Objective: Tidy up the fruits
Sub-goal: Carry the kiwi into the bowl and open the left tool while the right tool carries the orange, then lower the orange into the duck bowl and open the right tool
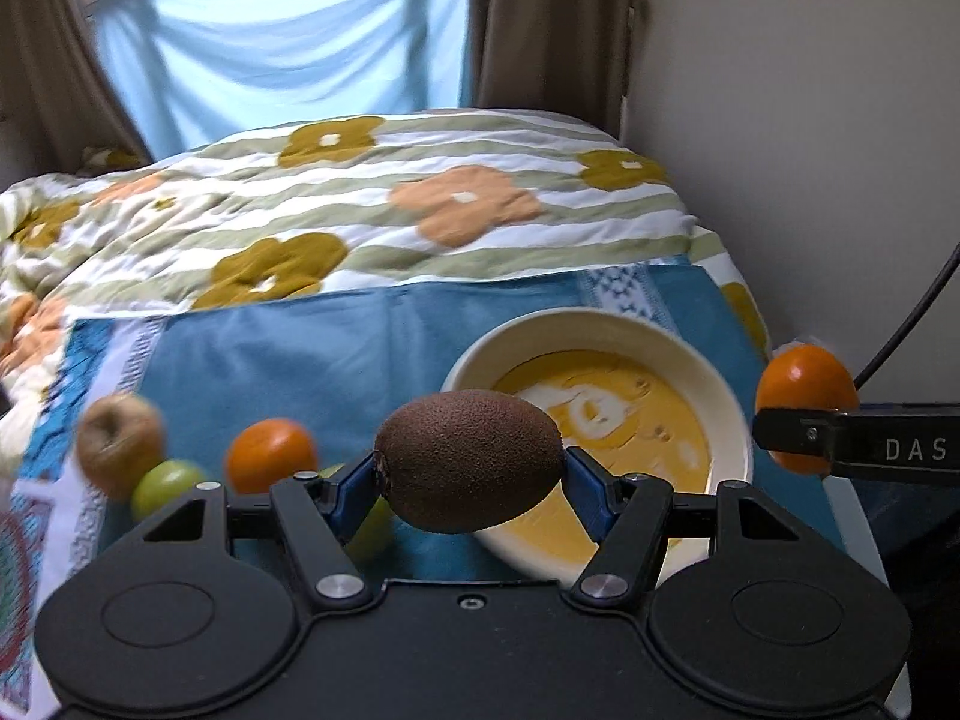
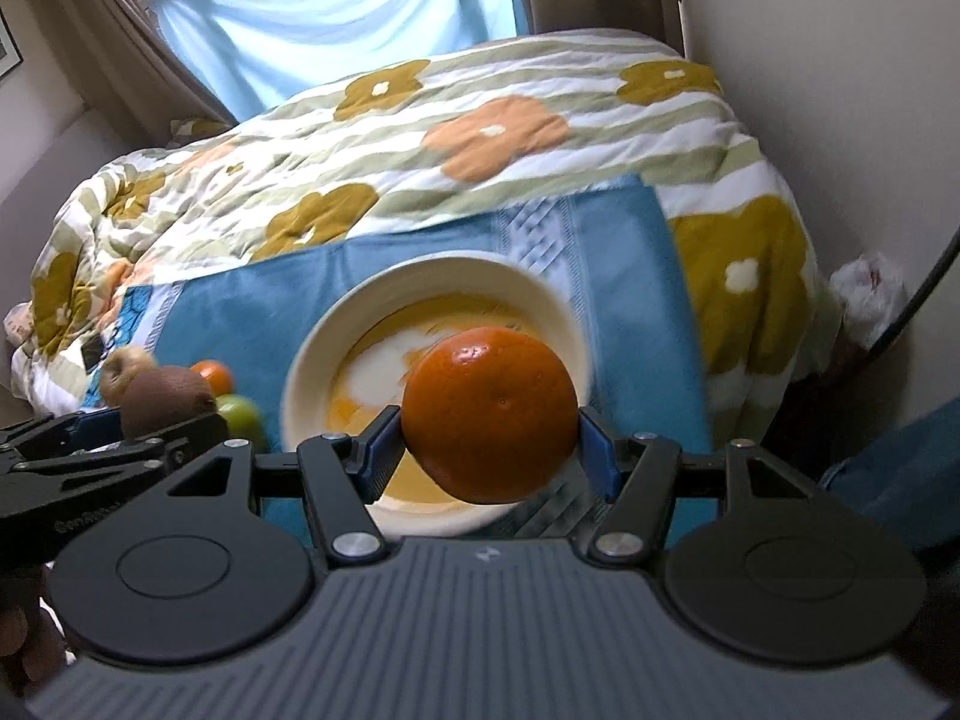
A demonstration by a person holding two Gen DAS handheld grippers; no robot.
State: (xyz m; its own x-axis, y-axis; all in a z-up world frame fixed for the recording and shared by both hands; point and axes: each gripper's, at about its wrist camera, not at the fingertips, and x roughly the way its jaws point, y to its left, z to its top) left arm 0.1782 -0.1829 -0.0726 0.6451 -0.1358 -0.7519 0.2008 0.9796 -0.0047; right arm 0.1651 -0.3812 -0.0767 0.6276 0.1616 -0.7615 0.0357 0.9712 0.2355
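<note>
Fingers of the left gripper pinch a brown kiwi end to end, one blue pad on each tip. The kiwi is held in the air, over the near left rim of a cream bowl with a yellow inside.

Fingers of the right gripper pinch an orange at its two sides. This orange is held in the air above the near right part of the bowl. In the left wrist view the same orange shows past the right rim of the bowl, gripped by a black finger.

Loose fruit lies to the left of the bowl:
- a second orange, just left of the kiwi;
- a green fruit, touching an apple;
- the brownish apple, farthest left, blurred.

A further green fruit shows partly under the left fingers.

Bowl and loose fruit rest on a blue cloth with patterned white bands. The cloth lies on a bed with a striped, flowered quilt. Behind the bed hang a pale blue sheet and brown curtains. A plain wall stands to the right.
</note>
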